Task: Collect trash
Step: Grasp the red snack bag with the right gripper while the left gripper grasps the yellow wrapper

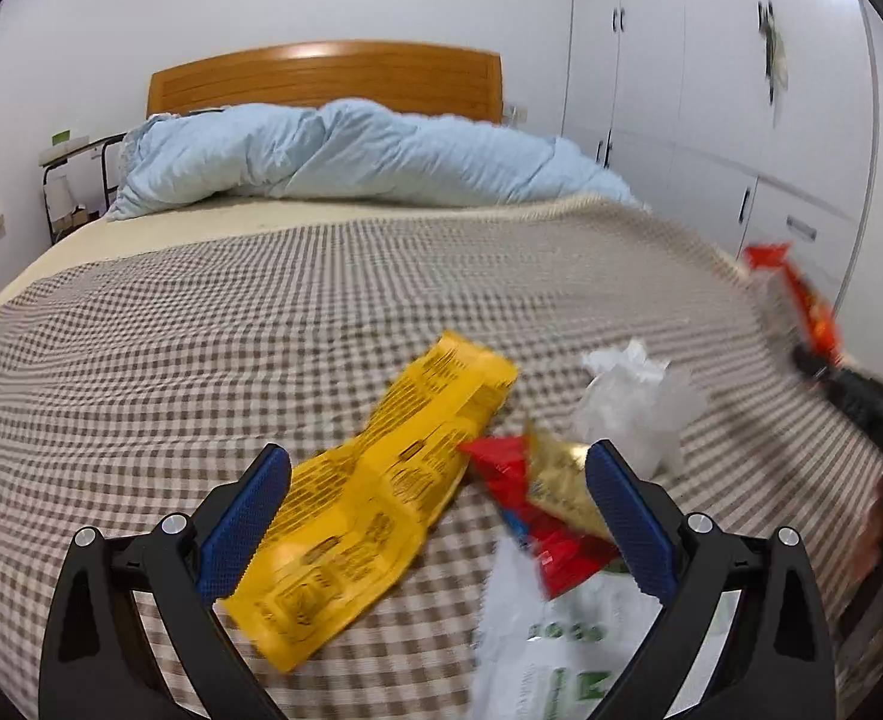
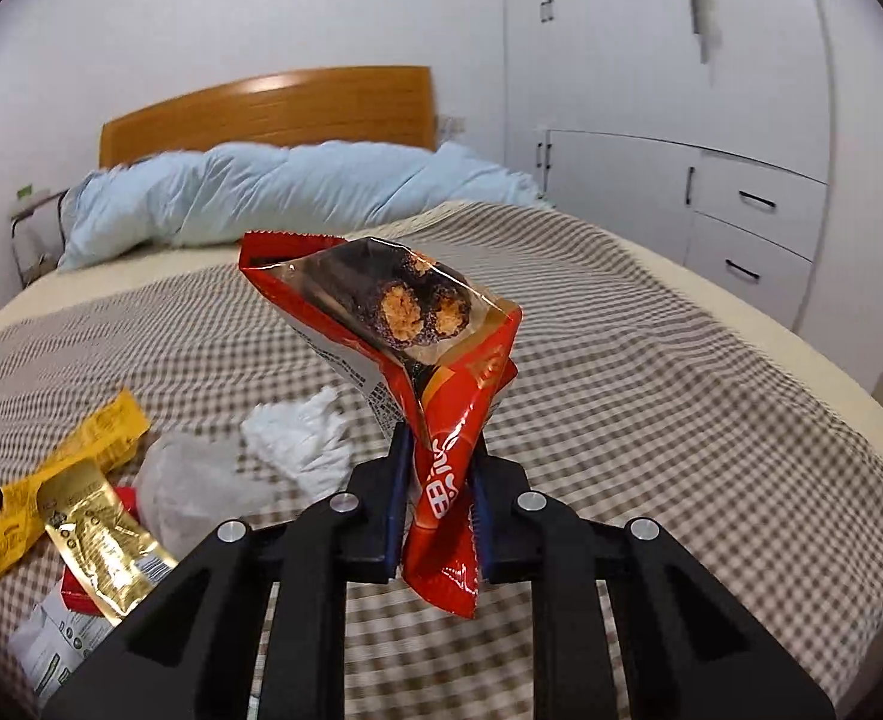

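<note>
Right hand-held gripper [image 2: 438, 480] pinches a crumpled red snack wrapper [image 2: 405, 336] above the checked bed [image 2: 651, 390]; left hand-held gripper [image 1: 438, 516] hangs spread over the yellow wrapper [image 1: 375, 498].

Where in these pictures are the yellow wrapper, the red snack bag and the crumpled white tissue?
yellow wrapper [image 1: 381, 492], left wrist view, middle of its printed face
red snack bag [image 2: 441, 480], right wrist view, pinched lower part
crumpled white tissue [image 2: 303, 438], right wrist view, its middle

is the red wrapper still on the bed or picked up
Picked up: the red wrapper is pinched in the right gripper, clear of the bed.
</note>
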A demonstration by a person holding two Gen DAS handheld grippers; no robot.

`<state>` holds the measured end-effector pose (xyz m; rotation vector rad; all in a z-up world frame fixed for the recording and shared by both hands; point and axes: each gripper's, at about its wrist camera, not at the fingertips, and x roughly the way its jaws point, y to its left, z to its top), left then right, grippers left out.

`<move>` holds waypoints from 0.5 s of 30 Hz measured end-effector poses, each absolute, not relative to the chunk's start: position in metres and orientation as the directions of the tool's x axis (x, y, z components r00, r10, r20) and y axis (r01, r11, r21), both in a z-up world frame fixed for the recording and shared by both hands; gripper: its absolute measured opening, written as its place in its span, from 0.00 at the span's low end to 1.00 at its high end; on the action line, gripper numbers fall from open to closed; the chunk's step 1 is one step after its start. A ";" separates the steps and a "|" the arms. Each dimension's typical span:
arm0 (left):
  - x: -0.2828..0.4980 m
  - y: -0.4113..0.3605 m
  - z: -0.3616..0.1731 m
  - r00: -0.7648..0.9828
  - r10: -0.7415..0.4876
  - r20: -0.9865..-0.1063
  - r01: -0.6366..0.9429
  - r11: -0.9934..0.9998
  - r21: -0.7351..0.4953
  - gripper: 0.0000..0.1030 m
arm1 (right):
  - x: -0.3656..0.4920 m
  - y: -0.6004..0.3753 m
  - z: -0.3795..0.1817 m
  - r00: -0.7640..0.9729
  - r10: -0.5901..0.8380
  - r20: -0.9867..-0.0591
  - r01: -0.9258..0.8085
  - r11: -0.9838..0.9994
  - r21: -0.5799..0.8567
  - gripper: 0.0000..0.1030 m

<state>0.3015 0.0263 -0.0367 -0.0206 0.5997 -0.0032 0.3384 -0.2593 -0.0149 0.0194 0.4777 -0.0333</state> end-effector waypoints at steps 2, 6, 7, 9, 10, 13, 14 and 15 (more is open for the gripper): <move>0.305 0.028 -0.041 0.810 0.026 -0.586 -0.008 0.999 0.033 0.93 | 0.338 -0.269 -0.014 0.887 -0.037 -0.460 0.051 0.999 0.018 0.17; 0.317 0.035 -0.057 0.749 0.050 -0.661 -0.007 0.998 0.067 0.93 | 0.338 -0.279 -0.013 0.886 -0.044 -0.461 0.067 0.997 0.034 0.17; 0.320 0.036 -0.059 0.738 0.045 -0.673 -0.008 0.998 0.057 0.93 | 0.336 -0.278 -0.012 0.887 -0.047 -0.459 0.070 0.997 0.033 0.17; 0.325 0.037 -0.063 0.723 0.041 -0.689 -0.003 0.998 0.056 0.93 | 0.336 -0.278 -0.011 0.888 -0.049 -0.458 0.074 0.997 0.037 0.18; 0.328 0.037 -0.065 0.715 0.052 -0.697 -0.002 0.997 0.072 0.93 | 0.335 -0.279 -0.011 0.888 -0.049 -0.457 0.075 0.996 0.039 0.18; 0.337 0.037 -0.071 0.689 0.083 -0.720 -0.003 0.994 0.111 0.93 | 0.336 -0.279 -0.011 0.891 -0.049 -0.452 0.075 0.996 0.040 0.18; 0.340 0.039 -0.075 0.673 0.079 -0.736 -0.005 0.995 0.102 0.91 | 0.335 -0.280 -0.011 0.891 -0.047 -0.451 0.074 0.996 0.042 0.18; 0.343 0.042 -0.078 0.659 0.062 -0.750 0.000 0.997 0.082 0.85 | 0.336 -0.279 -0.011 0.892 -0.046 -0.449 0.074 0.996 0.044 0.18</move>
